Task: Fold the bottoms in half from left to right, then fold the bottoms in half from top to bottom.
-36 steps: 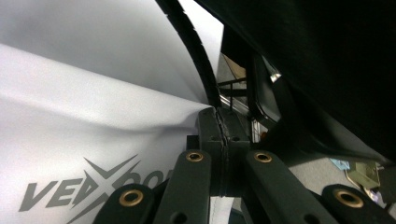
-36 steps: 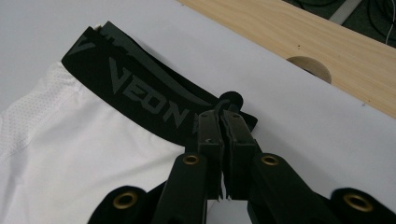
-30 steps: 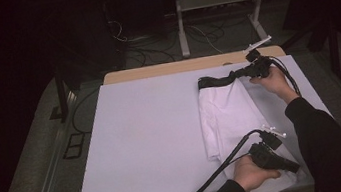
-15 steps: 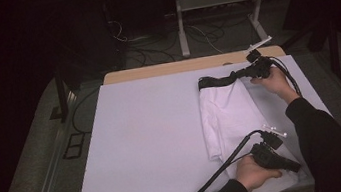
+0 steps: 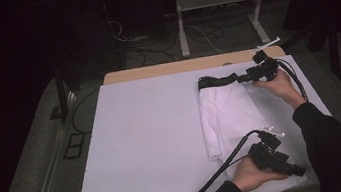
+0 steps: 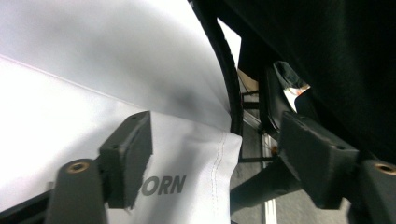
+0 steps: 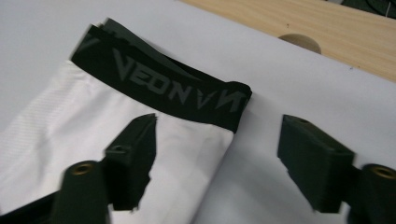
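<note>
Lying folded in the right half of the high view, the white garment [image 5: 227,118] rests on the white sheet [image 5: 149,139] that covers the worktop [image 5: 165,69], its black waistband [image 5: 217,80] at the far end, toward the upper right of the frame. The right gripper [image 5: 243,78] sits just beside that waistband's right end, held by the right hand [image 5: 280,85]. The left gripper [image 5: 272,155] lies low in the lower right of the frame, near the garment's near end, with the left hand [image 5: 250,175] under it and its cable [image 5: 206,187] trailing off toward the bottom edge.

From the high view the fingers of both are too small to judge; the gripper views settle it. In the right gripper view the fingers [image 7: 133,158] stand spread wide apart, grasping nothing, with the waistband's corner [image 7: 233,107] between and beyond them (grey lettering runs along the band, upside down in this frame). A strip of bare wood with a round hole shows at the upper right there.

The left gripper view shows its fingers [image 6: 128,154] likewise released, wide apart. Between them lies a stitched hem [image 6: 217,172] of the garment with dark printed letters at the lower middle, a detail the high view does not resolve. A dark sleeve [image 6: 327,56] fills the upper right of that frame.
</note>
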`<state>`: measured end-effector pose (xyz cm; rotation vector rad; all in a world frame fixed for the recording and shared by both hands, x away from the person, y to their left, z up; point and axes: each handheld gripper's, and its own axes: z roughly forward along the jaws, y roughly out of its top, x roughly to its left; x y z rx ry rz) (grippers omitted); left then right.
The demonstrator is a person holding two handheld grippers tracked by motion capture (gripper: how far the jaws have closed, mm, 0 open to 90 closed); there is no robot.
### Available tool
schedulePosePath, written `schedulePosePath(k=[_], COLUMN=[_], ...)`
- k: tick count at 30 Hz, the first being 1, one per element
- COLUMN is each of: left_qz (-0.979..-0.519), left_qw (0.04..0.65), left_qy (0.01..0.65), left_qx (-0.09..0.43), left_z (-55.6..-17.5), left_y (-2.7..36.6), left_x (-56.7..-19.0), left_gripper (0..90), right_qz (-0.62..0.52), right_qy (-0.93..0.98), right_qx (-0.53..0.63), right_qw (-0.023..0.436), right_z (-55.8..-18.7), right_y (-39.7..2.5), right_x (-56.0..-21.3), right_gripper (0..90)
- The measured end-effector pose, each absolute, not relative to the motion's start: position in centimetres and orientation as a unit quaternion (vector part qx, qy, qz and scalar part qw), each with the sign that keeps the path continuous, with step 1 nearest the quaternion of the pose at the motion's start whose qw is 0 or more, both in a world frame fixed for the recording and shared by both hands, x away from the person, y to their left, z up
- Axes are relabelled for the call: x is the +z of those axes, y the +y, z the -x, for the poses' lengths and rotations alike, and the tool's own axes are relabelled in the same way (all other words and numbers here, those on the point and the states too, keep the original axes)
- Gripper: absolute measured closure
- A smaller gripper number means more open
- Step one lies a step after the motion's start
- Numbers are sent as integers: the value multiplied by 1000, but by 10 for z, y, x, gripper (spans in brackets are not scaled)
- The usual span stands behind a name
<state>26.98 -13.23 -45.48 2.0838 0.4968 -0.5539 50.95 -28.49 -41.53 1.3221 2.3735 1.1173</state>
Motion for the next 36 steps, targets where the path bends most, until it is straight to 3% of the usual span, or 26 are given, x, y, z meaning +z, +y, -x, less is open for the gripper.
schedulePosePath(k=[2, 9, 11, 36], left_qz=[-841, -839, -842, -838], left_qw=[454, 467, 465, 493], left_qy=[194, 188, 187, 214], left_qx=[-221, -206, -201, -93], left_z=[-271, -275, -278, -319], left_y=[-128, -113, -109, -46], left_x=[-452, -441, -439, -423], left_gripper=[182, 41, 0, 0], right_qz=[-446, -442, -441, -440], right_qy=[801, 790, 788, 784], right_qx=[386, 410, 416, 427], right_qw=[106, 106, 107, 99], right_z=[-505, -493, -490, -478], right_y=[-287, -293, -294, -296], right_x=[-412, -400, -397, -398], right_gripper=[151, 3, 0, 0])
